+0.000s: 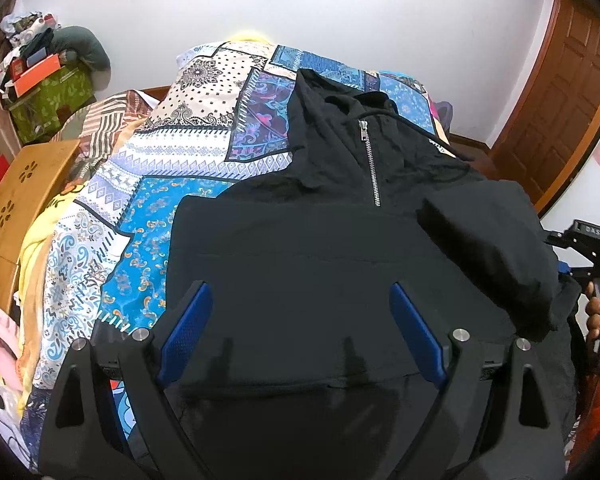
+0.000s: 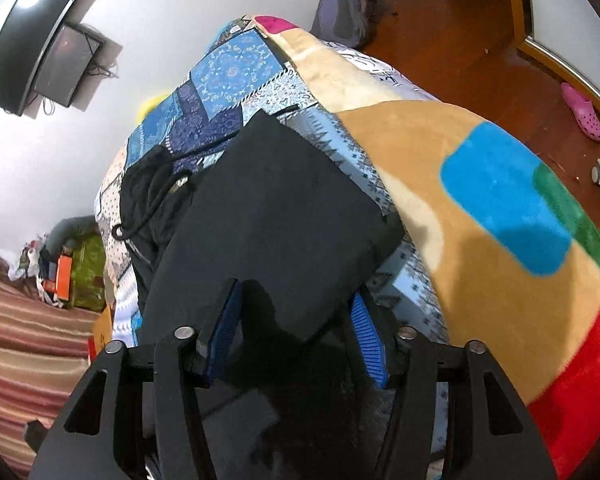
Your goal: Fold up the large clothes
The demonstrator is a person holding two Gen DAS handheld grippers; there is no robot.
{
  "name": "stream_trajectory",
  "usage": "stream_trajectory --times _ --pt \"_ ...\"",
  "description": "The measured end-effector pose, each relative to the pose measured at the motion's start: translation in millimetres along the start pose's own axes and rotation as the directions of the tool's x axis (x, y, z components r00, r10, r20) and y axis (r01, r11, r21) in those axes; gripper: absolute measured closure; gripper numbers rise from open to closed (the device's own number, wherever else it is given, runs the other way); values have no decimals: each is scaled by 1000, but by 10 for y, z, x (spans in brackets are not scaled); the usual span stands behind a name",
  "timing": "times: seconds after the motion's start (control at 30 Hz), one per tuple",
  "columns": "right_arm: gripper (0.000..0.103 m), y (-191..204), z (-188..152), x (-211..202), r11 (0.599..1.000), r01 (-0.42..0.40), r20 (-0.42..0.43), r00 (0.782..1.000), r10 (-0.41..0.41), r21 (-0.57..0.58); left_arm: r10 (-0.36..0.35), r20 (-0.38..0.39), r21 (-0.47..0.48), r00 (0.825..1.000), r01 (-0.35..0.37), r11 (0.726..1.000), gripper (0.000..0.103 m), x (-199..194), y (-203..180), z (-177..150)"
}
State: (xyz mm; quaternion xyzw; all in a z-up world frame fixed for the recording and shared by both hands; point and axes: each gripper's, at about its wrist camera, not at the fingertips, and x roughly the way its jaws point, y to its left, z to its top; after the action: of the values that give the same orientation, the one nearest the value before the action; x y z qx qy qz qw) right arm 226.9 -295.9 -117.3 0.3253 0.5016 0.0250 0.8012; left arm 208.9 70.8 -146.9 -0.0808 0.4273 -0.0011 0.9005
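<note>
A black hooded jacket [image 1: 340, 216] with a silver zipper [image 1: 370, 160] lies face up on a patchwork bedspread [image 1: 204, 136]. Its right sleeve [image 1: 496, 248] is folded across the body. My left gripper [image 1: 300, 292] is open, its blue pads [image 1: 188, 328] wide apart just above the jacket's lower front. In the right wrist view the folded black sleeve [image 2: 276, 216] fills the middle. My right gripper [image 2: 296, 296] is open, with the sleeve's near corner lying between its blue pads [image 2: 224, 328].
A tan blanket with blue, green and red patches [image 2: 480, 208] covers the bed's right side. A wooden lap table [image 1: 24, 196] and a cluttered green box [image 1: 48, 96] stand at the left. A wooden door [image 1: 560, 92], red-brown floor [image 2: 460, 40] and a pink shoe [image 2: 584, 112] are at the right.
</note>
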Motion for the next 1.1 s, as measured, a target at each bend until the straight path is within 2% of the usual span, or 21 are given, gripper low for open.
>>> stream_trajectory --times 0.1,0.2,0.33,0.47,0.7,0.83,0.93,0.97,1.0,1.1 --pt "86 99 -32 -113 998 52 41 998 -51 -34 -5 3 1 1000 5 1000 13 -10 -2 4" --pt "93 230 -62 -321 995 31 90 996 -23 -91 -12 22 7 1000 12 1000 13 -79 0 8" --pt "94 536 -112 -568 985 -22 122 992 43 -169 -23 37 3 999 23 1000 13 -164 9 20" --pt "94 1002 -273 -764 956 -43 156 984 91 -291 -26 59 -11 998 27 1000 13 -293 85 1" --pt "94 1755 -722 -655 879 -128 81 979 185 -460 2 108 -61 994 4 998 13 -624 388 -56" --pt "90 2074 -1008 -483 827 -179 -11 979 205 -533 27 112 -100 993 -16 995 13 -759 585 -144" --pt "70 2221 -1195 -377 783 -226 -98 973 208 -579 32 104 -141 994 -17 990 12 -820 737 -233" --pt "56 2234 -1234 -372 774 -233 -109 972 209 -589 31 100 -155 995 -15 988 12 -834 781 -264" --pt "49 2246 -1248 -370 768 -235 -107 971 214 -596 31 95 -171 995 -14 985 12 -844 826 -299" --pt "48 2204 -1288 -446 761 -167 -17 980 200 -626 24 80 -207 996 -7 978 12 -840 910 -387"
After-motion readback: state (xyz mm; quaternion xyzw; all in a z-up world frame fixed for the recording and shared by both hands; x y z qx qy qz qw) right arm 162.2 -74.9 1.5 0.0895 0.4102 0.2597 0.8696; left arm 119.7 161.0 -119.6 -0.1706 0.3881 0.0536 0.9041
